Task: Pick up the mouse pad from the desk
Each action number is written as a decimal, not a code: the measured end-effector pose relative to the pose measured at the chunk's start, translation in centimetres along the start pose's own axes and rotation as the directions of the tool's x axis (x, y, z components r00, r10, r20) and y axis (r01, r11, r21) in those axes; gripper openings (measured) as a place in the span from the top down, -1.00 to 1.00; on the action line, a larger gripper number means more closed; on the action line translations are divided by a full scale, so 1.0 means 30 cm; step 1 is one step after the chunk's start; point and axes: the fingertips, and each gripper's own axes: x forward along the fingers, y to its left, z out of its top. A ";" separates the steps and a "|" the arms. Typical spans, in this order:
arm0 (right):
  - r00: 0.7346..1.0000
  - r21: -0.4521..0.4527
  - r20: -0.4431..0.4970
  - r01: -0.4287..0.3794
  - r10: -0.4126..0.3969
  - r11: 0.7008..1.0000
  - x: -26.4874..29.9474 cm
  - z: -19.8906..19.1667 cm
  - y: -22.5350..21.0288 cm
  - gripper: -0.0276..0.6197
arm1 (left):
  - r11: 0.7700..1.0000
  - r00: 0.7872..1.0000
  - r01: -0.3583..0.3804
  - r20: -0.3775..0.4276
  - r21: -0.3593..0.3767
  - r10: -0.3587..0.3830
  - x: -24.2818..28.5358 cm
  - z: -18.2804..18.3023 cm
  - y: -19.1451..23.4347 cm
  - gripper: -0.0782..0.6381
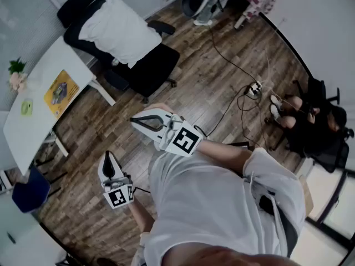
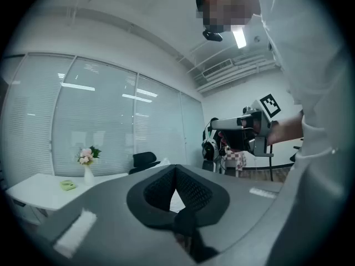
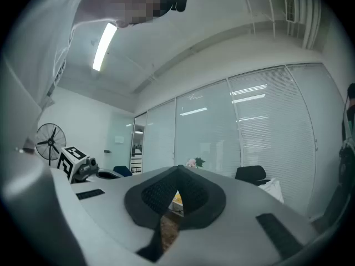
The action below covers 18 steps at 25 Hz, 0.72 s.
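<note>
Left gripper [image 1: 108,158] and right gripper [image 1: 137,122] were closed and empty. On the worktop [image 1: 55,60], a vase [image 2: 89,174] held pink flowers [image 2: 86,155].

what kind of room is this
Most likely an office: a white desk, a black office chair beside it, and glass partition walls with blinds.

Head cam: high, steeply down. L/R cams: roughly level, toward windows [image 2: 100,121]. All three catch desk [image 1: 29,133] flowers [image 1: 16,74].

A white short-sleeved shirt [image 1: 222,204] is worn; the white, black-padded left tongs [image 1: 107,155] and right tongs [image 1: 135,121] bear marker cubes [image 1: 186,140].
</note>
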 end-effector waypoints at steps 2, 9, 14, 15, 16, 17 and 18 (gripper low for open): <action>0.985 0.133 -0.001 0.172 -0.173 0.976 -0.098 -0.038 -0.155 0.92 | 0.999 0.999 0.036 0.003 -0.022 -0.036 0.162 -0.024 -0.078 0.82; 0.975 0.015 -0.146 0.169 -0.165 0.985 -0.180 -0.165 -0.267 0.92 | 0.986 0.995 -0.103 -0.005 -0.130 0.103 0.240 -0.027 -0.162 0.82; 0.987 0.044 -0.135 0.094 -0.087 0.995 -0.185 -0.205 -0.228 0.92 | 0.971 0.979 -0.206 -0.030 -0.119 0.204 0.134 -0.029 -0.193 0.82; 0.988 0.042 -0.135 0.082 -0.075 0.996 -0.190 -0.211 -0.215 0.92 | 0.968 0.976 -0.219 -0.042 -0.122 0.216 0.106 -0.047 -0.200 0.82; 0.989 0.049 -0.133 0.075 -0.068 0.996 -0.195 -0.214 -0.199 0.92 | 0.965 0.973 -0.229 -0.059 -0.125 0.223 0.078 -0.070 -0.205 0.82; 0.989 0.061 -0.131 0.072 -0.064 0.996 -0.200 -0.214 -0.181 0.92 | 0.963 0.971 -0.235 -0.080 -0.130 0.226 0.052 -0.096 -0.207 0.82; 0.990 0.073 -0.130 0.069 -0.059 0.995 -0.203 -0.213 -0.162 0.92 | 0.961 0.969 -0.238 -0.099 -0.138 0.226 0.031 -0.120 -0.209 0.82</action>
